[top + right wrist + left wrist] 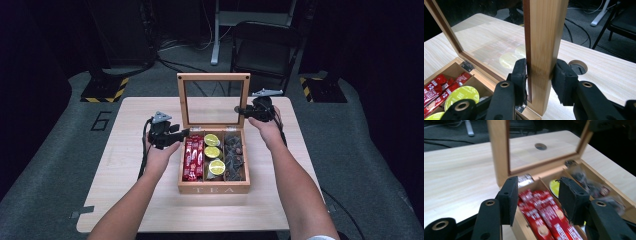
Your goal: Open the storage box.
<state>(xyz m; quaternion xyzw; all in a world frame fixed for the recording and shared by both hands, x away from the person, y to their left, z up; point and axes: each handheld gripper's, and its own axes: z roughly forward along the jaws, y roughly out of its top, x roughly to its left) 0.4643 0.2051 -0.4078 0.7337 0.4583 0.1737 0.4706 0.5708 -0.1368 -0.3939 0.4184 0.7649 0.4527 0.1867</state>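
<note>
Red foil sachets (541, 217) lie packed in left compartment of wooden tea box (214, 189) at table centre, beside yellow-green round pods (212, 152). Sachets likely light, soft, slippery; best pinched across one narrow end. Left gripper (537, 201) hovers over them, jaws partly apart, nothing between. Right gripper (539, 80) clamped on right side post of glass-paned wooden lid (544, 37), lid upright.
</note>
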